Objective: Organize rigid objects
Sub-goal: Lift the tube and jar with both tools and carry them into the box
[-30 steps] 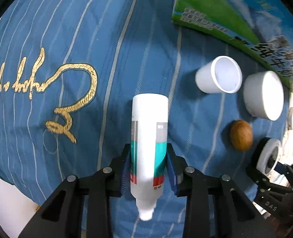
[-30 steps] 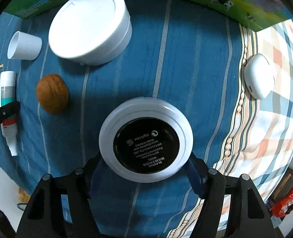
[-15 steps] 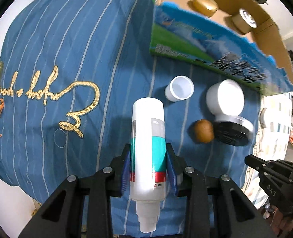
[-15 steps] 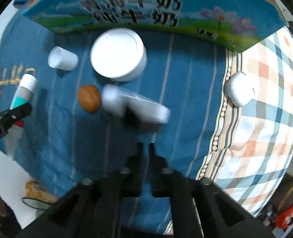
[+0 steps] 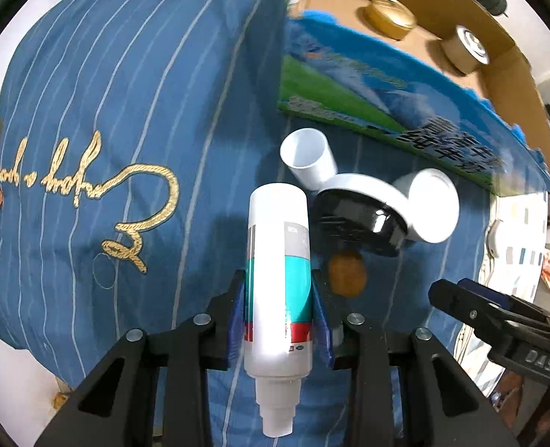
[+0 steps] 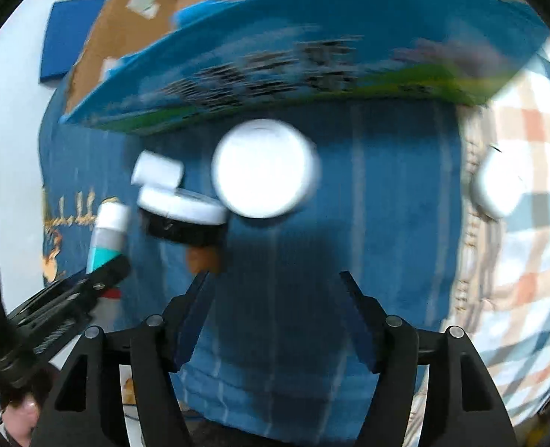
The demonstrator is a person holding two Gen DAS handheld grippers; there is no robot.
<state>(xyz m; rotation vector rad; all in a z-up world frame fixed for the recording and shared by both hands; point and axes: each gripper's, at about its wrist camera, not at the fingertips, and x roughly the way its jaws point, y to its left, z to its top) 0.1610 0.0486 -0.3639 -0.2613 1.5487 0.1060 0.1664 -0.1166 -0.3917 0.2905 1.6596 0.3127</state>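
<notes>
Bottle [image 5: 278, 231] comes first: it is white with a green-blue band. The left gripper [image 5: 278, 290] is clamped tight on its middle, up above the blue cloth [image 5: 126, 111]. The right gripper [image 6: 275, 279] has jaws that have just been opening. They stand wide apart, with nothing between them.

Just past them, a brown nut [image 5: 347, 273] lies on the cloth. The black and white jar [image 5: 360, 216] is tipped over the nut. It is right beside the small white cup [image 5: 308, 156] and the big white tub [image 5: 433, 205]. I cannot tell if it is resting there or tumbling.

Farther back is the box [image 5: 349, 108], with 2 gold tins [image 5: 390, 16] inside.

I think the tipped jar is the big worry. It is round, so it could roll across the cloth, bump the cup over, or push the nut away. The bottle is smooth and held only at its middle. A quick swing toward the box could make it slide out and drop. The box wall is tall too, so a bottle carried low could hit it.
</notes>
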